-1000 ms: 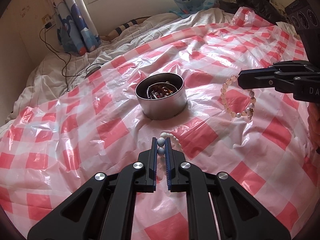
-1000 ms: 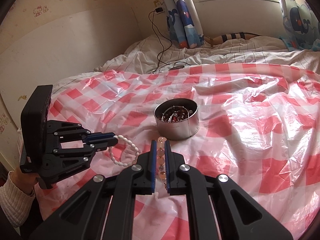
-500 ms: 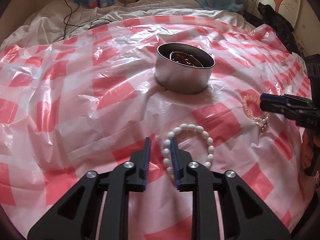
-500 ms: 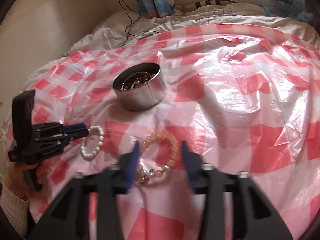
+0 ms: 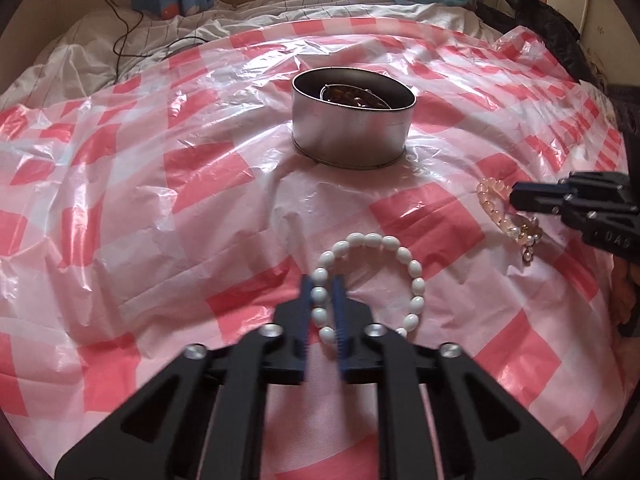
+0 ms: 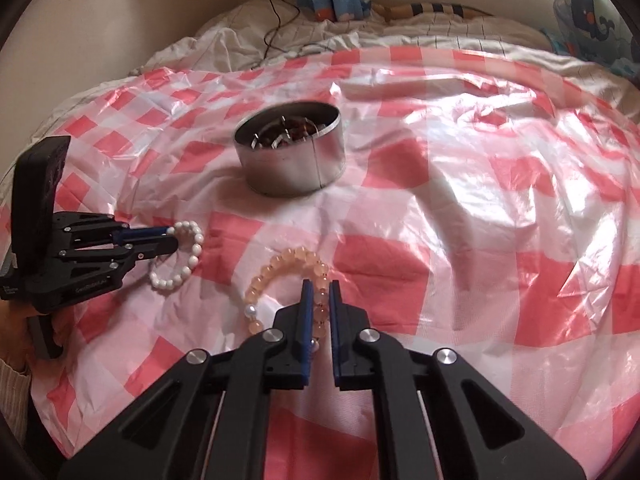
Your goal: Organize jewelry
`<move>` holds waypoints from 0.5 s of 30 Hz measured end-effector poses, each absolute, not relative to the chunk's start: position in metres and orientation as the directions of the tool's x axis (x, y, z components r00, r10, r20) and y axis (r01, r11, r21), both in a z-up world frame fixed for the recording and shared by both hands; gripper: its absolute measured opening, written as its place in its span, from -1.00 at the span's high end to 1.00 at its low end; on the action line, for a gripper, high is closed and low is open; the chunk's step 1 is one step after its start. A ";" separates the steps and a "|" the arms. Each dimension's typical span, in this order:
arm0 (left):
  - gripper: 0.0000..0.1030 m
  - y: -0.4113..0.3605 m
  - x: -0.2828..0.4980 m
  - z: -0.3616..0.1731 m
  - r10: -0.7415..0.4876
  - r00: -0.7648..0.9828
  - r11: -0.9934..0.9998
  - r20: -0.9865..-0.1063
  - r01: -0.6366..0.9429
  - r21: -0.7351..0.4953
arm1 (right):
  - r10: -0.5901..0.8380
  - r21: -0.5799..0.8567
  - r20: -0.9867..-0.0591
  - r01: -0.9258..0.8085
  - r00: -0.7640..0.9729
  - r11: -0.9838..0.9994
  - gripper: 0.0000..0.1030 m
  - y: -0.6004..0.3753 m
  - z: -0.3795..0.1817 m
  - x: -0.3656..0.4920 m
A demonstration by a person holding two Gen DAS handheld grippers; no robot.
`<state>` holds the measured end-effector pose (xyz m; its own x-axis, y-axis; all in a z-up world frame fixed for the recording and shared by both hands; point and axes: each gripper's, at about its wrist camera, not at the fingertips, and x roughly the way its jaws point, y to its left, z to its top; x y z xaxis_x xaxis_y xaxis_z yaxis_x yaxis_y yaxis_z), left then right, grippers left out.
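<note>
We are at the pick-up step: our left gripper (image 5: 322, 306) straddles the near-left arc of the white bead bracelet (image 5: 372, 284), and our right gripper (image 6: 319, 308) straddles the near arc of the peach bead bracelet (image 6: 288, 280), each pair of jaws narrowly apart around the beads, not visibly pinching. Both bracelets lie flat on the checked plastic sheet (image 6: 480, 240), near side of the metal tin (image 6: 290, 156), as round loops without a clear long axis. Next, we judge, comes closing firmly and carrying each to the tin.

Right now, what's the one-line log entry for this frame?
left gripper: closing around white bracelet | right gripper: around peach bracelet | both on checked sheet | tin: holds jewelry
</note>
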<state>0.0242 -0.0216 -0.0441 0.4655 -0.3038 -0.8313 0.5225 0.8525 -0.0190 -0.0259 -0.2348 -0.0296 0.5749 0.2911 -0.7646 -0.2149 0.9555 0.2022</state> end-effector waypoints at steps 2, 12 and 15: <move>0.87 -0.017 0.022 -0.035 -0.345 0.475 0.850 -0.809 0.524 -0.055 | 0.313 0.218 -0.728 -0.227 0.609 0.949 0.84 -0.236 -0.018 -0.030; 0.88 -0.013 0.018 0.009 -0.505 0.489 0.809 -0.712 0.555 -0.193 | 0.432 0.350 -0.550 -0.272 0.715 0.896 0.84 -0.254 0.022 -0.038; 0.87 -0.021 0.018 0.020 -0.531 0.480 0.792 -0.698 0.574 -0.208 | 0.448 0.358 -0.549 -0.285 0.706 0.889 0.84 -0.253 0.025 -0.035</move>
<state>0.0176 -0.0210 0.0196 0.4798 -0.5315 -0.6981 0.5744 0.7917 -0.2080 -0.0346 -0.2527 0.0252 0.7056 0.4476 -0.5494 -0.2849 0.8890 0.3584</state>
